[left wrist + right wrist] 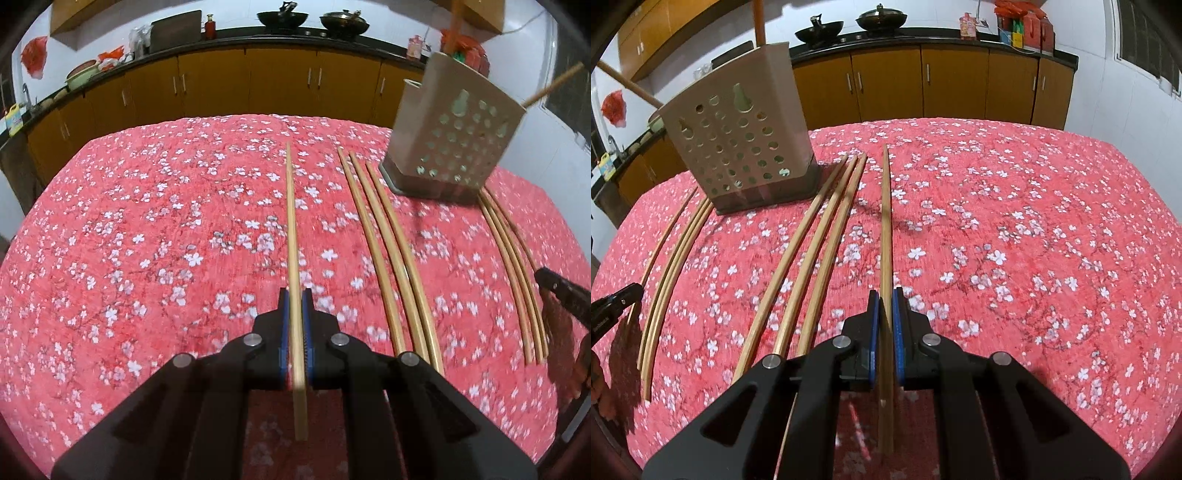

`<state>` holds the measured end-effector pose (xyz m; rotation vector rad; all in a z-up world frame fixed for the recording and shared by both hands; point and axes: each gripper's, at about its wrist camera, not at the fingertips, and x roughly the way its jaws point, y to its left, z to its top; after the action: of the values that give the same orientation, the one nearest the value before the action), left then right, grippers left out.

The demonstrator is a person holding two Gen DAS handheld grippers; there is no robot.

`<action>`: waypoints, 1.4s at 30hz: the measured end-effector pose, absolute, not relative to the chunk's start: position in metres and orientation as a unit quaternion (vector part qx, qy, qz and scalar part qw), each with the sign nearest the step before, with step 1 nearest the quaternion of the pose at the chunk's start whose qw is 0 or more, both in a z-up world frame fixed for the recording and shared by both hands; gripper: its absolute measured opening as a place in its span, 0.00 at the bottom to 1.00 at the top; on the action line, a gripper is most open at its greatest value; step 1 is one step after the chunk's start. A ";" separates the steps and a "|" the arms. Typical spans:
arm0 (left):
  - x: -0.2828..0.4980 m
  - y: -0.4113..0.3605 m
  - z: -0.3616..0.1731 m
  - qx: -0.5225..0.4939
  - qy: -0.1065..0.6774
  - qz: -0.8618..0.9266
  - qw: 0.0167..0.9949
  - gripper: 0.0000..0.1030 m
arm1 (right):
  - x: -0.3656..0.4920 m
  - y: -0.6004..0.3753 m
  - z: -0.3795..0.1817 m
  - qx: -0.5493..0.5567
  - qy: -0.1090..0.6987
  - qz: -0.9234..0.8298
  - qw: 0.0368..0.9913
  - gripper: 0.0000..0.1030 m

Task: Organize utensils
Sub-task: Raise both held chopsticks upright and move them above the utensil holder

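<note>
Left gripper (295, 295) and right gripper (885, 295) are each pinching one chopstick (292, 229) lengthwise, frame centre. Light, stiff, slick bamboo; gripping near mid-length is probably steadiest. Holder (454, 136) is sitting upper right.

A home kitchen is surrounding us here. Orange-brown cabinets (923, 83) are running along the far wall under a dark countertop (258, 35), where two black woks (282, 18) are sitting side by side. A cutting board (176, 29) is leaning against the white tiled wall, and bottles and red plastic bags (35, 55) are crowding the counter. A floral red tablecloth (1015, 240) is covering the table, bearing a perforated utensil holder (738, 147).
</note>
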<state>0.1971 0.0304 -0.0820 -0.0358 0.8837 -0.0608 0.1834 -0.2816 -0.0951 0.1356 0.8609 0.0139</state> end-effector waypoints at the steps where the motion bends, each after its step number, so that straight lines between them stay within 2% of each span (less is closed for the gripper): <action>1: 0.196 0.031 -0.082 -0.020 0.428 -0.031 0.903 0.09 | 0.183 -0.282 -0.095 0.069 0.417 0.008 0.906 0.08; 11: 0.194 0.035 -0.076 -0.024 0.438 -0.032 0.898 0.07 | 0.171 -0.294 -0.081 0.086 0.401 0.013 0.912 0.08; 24: 0.176 0.047 -0.007 -0.029 0.363 -0.040 0.931 0.07 | 0.146 -0.310 -0.014 0.103 0.317 0.008 0.943 0.08; 42: 0.168 0.053 0.034 -0.038 0.313 -0.047 0.948 0.07 | 0.143 -0.313 0.014 0.103 0.277 0.004 0.955 0.08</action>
<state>0.1679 0.0534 0.0343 -0.0773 0.6380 -0.0947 0.1429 -0.3131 0.0137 0.2086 0.5615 0.0073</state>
